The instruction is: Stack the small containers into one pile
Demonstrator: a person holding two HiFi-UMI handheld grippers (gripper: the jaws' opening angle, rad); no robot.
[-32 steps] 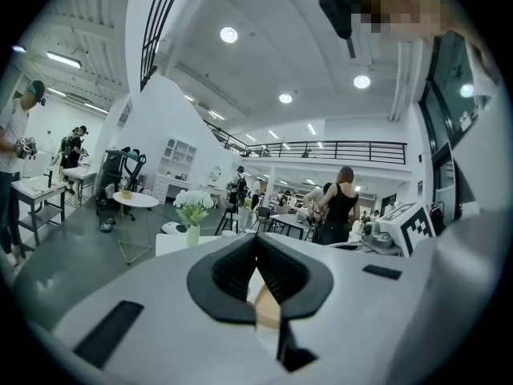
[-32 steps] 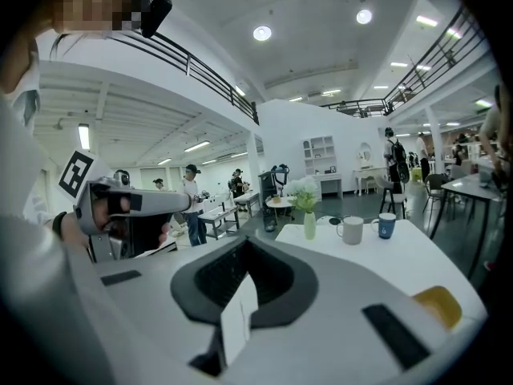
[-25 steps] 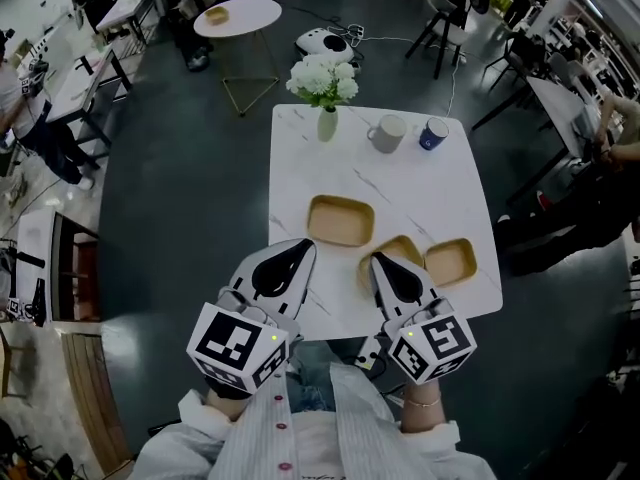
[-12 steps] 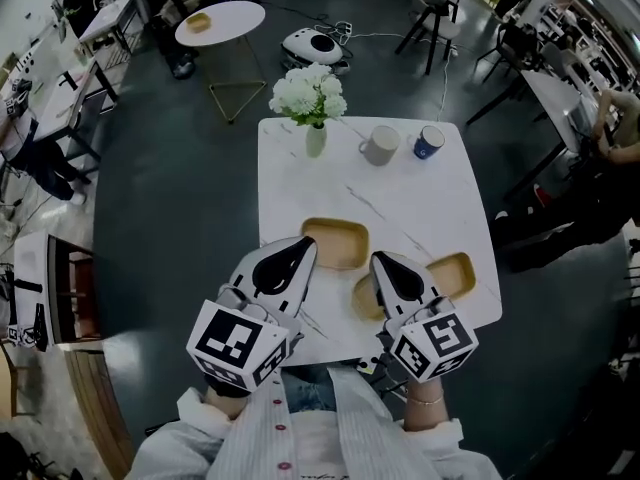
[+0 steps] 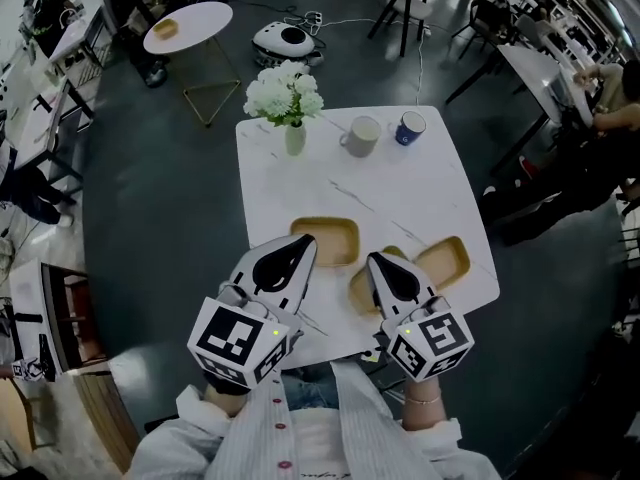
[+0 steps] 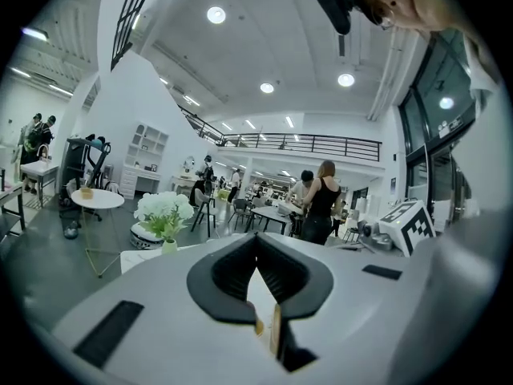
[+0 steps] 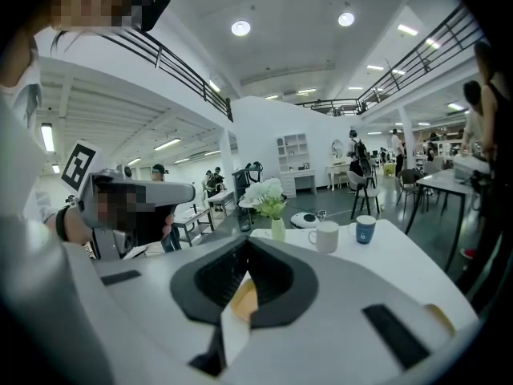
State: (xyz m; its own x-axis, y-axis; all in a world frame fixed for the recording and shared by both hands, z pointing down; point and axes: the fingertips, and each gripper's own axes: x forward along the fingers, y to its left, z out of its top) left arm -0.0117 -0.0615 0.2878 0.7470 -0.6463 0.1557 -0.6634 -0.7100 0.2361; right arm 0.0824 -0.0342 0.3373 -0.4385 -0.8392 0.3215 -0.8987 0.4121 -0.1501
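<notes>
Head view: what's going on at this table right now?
A person holds the left gripper and right gripper, both shut and empty, above the near edge of the white table. The left container, middle container and right container lie side by side on it, none stacked yet.

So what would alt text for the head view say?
From above, the left gripper and right gripper, jaws shut and empty, hover over the near edge of a white table bearing three shallow tan containers. At the far edge stand a vase of white flowers, a grey mug and a blue mug.
</notes>
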